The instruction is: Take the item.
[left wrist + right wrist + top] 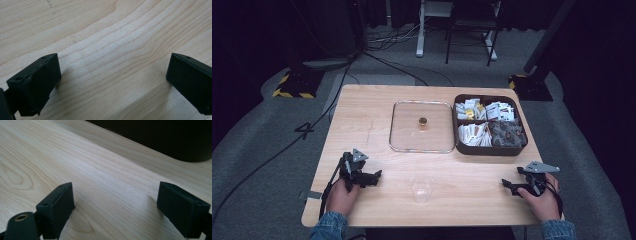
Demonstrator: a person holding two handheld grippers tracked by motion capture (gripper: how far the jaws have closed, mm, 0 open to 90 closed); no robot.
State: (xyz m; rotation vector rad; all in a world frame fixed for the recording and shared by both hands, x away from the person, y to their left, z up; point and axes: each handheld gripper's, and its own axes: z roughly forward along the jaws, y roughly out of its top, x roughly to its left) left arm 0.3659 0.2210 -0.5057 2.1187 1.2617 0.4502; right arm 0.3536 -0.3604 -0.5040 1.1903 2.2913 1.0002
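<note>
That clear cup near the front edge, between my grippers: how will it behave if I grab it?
The clear cup looks thin-walled and empty, so probably light and easily tipped. Its smooth sides may slip, and a hard squeeze might deform or crack it.

On the table (pixel 377 100): one clear glass cup (pixel 422 188), one glass lid (pixel 422 126) with one knob (pixel 423 121), one brown box (pixel 490 124) of four compartments. Sachets too small to count. Two hand-held grippers: left gripper (pixel 374 176), right gripper (pixel 507 185).

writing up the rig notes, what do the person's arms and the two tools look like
Both tools are black, each topped by a grey three-cornered plate. The left tool trails a black cable off the table's near edge. Up close, the jaws are blocky black pads with small screw holes; the right tool shows a brass-coloured insert near its base. The person wears blue denim sleeves.
</note>
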